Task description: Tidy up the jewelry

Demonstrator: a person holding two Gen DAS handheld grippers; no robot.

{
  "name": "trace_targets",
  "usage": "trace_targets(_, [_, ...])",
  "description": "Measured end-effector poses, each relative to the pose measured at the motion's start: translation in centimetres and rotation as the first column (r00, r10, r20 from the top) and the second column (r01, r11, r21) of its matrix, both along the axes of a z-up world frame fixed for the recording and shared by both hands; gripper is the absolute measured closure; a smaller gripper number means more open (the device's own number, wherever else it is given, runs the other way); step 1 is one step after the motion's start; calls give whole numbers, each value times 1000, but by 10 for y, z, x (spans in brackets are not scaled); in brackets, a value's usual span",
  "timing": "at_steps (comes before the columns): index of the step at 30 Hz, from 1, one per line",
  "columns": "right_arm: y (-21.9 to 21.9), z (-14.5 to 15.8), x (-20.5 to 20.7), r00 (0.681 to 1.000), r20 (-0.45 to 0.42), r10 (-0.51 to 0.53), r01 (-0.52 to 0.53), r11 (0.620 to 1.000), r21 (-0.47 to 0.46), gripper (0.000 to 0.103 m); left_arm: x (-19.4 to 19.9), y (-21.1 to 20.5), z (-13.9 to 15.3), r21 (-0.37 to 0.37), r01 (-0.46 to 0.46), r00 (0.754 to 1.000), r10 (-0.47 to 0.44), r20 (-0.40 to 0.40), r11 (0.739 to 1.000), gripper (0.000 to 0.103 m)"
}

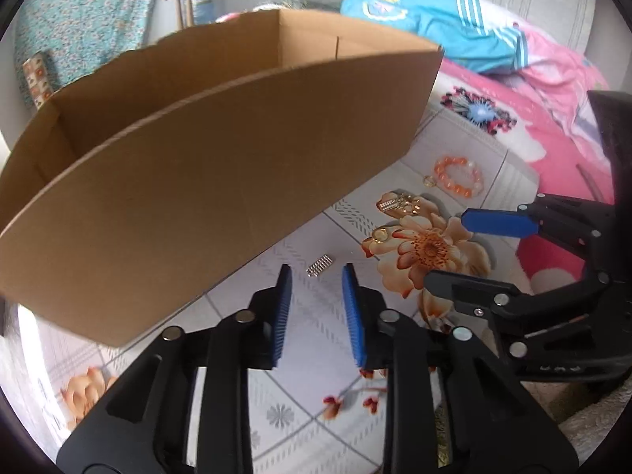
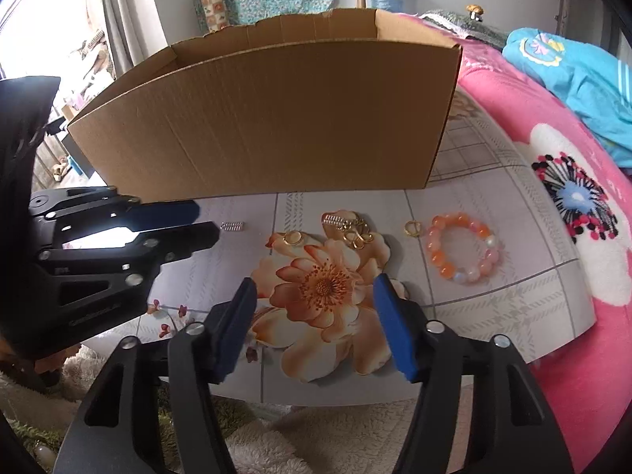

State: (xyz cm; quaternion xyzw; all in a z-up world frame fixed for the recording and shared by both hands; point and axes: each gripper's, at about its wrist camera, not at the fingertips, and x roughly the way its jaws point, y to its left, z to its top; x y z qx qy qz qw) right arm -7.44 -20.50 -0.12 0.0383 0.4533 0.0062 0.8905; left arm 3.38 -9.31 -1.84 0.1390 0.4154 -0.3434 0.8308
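While both grippers hang over the floral mat, the jewelry lies loose in front of the cardboard box.

My left gripper stands narrow with nothing between its pads, just short of the small silver spring clasp. My right gripper is about half open and empty, above the printed flower. Gold rings, a gold chain tangle and the orange bead bracelet sit untouched.
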Motion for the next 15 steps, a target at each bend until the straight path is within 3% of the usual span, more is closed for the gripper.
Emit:
trace_targets(6, [-5, -3, 7, 1000, -8, 14, -13, 999, 31, 56, 9, -17, -6, 69, 49, 999, -49, 1, 996, 84])
trace_targets(15, [-14, -5, 17, 1000, -8, 5, -4, 998, 56, 60, 14, -23, -8, 106, 79, 997, -78, -20, 991, 90])
